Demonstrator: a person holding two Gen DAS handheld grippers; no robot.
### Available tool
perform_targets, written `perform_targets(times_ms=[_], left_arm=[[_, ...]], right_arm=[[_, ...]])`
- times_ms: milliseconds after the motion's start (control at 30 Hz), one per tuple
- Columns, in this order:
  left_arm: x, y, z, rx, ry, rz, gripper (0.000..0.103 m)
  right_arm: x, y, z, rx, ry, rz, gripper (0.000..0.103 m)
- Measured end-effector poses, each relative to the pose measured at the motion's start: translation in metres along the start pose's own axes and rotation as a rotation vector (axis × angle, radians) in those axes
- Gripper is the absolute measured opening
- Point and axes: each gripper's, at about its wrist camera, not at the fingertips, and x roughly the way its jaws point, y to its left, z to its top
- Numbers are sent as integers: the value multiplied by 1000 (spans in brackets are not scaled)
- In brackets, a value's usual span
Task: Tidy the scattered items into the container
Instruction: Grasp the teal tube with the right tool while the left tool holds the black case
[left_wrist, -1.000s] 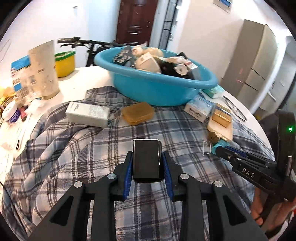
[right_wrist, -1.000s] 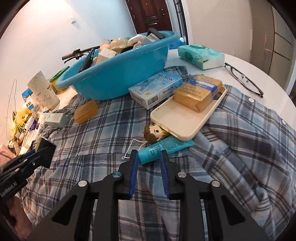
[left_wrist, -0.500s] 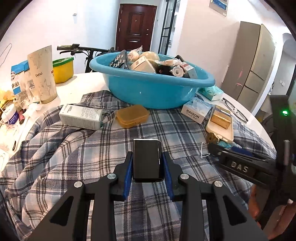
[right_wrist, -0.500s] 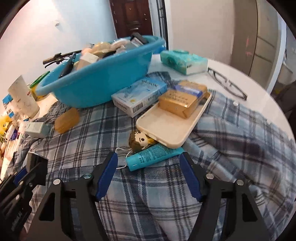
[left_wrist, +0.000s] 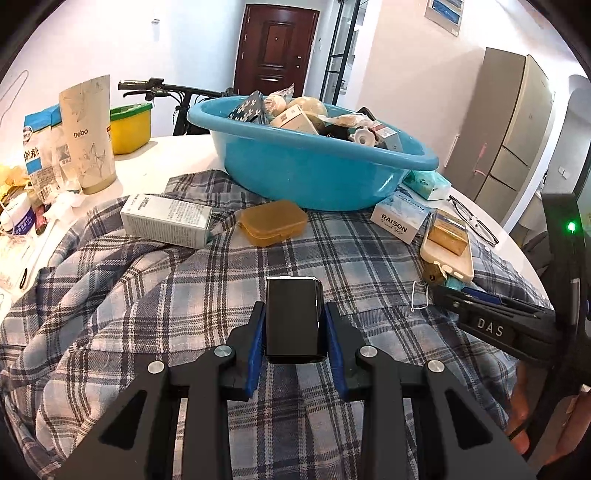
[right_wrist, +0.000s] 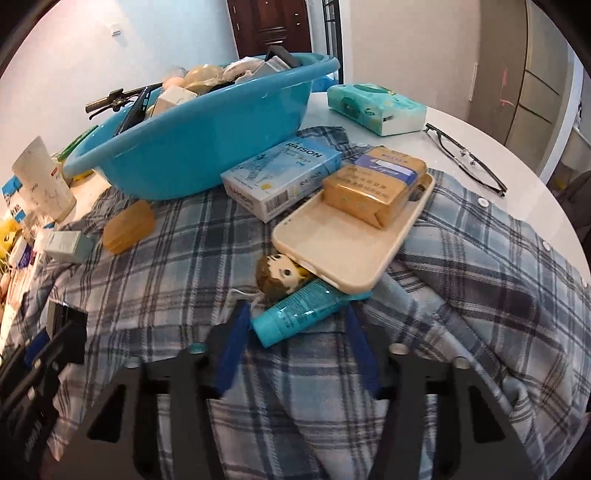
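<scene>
On the bench, a plaid shirt lies spread under the clutter, and going left to right the loose things are a white box, an amber case, a RAISON box, a phone case carrying a gold pack, a doll head and a teal tube. The basin stands behind them, already heaped above its rim. The left tool is clenched on a black block, held above the shirt and well short of the basin. The right tool is closing around the tube's cap end, its blue pads either side but not yet pressing. The risks, as I judge them: the tube's far end is tucked under the phone case, so pulling it out could tilt the case and slide the gold pack off. The doll head touches the tube and its string lies beside the left pad, so it may snag and be dragged along. A grip so near the cap could let the tube swing or slip. The basin is so full that the block, dropped on the heap, could roll back out. The loose shirt may also bunch up under the pads.
</scene>
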Motion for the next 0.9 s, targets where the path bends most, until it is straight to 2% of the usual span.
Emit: perform_targets(times_ms=[67, 167, 333, 500, 900], left_arm=[[0, -1, 0, 8, -2, 2, 32], [0, -3, -2, 17, -6, 10, 32], [0, -2, -2, 7, -6, 10, 32], [0, -2, -2, 9, -3, 7, 32], [0, -1, -2, 0, -5, 13, 32]], right_arm=[[-1, -2, -1, -30, -1, -27, 24], [-5, -11, -3, -10, 10, -2, 19], [-13, -19, -9, -17, 14, -13, 17], [-20, -19, -16, -47, 39, 11, 17], [-14, -18, -14, -32, 14, -1, 17]])
